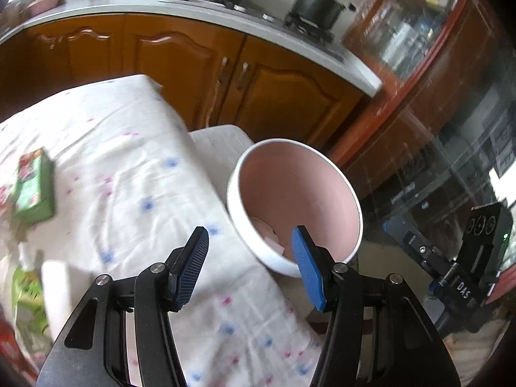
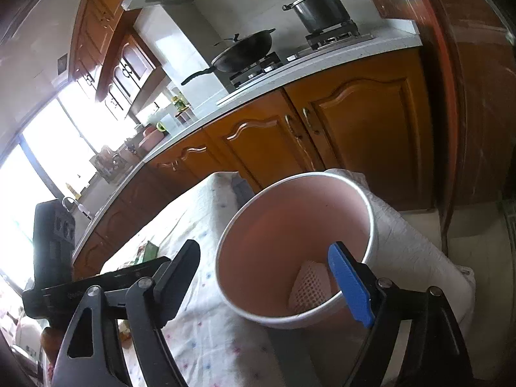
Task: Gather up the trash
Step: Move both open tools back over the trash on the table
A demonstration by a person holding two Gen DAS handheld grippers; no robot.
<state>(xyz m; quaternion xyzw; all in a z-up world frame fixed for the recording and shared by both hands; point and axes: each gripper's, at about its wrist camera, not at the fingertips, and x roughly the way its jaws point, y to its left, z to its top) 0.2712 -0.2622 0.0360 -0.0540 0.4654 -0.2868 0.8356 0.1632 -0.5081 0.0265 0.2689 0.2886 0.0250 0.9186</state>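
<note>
A white bin with a pink inside (image 1: 295, 206) stands beside the table's right edge; it also shows in the right wrist view (image 2: 295, 248). Pale trash lies at its bottom (image 1: 269, 233), and in the right wrist view a white mesh wrapper (image 2: 308, 285) shows there. My left gripper (image 1: 250, 251) is open and empty over the table edge and the bin's near rim. My right gripper (image 2: 264, 269) is open and empty, its blue right finger (image 2: 350, 285) inside the bin's rim. A green carton (image 1: 34, 187) lies on the tablecloth at the left. A green and white wrapper (image 1: 27, 293) lies at the lower left.
The table has a white cloth with blue and pink dots (image 1: 129, 167). Wooden kitchen cabinets (image 1: 193, 64) and a counter with a pot (image 1: 317, 3) and a wok (image 2: 245, 51) stand behind. A white padded seat (image 2: 409, 245) holds the bin. A dark glass cabinet (image 1: 451, 129) is at the right.
</note>
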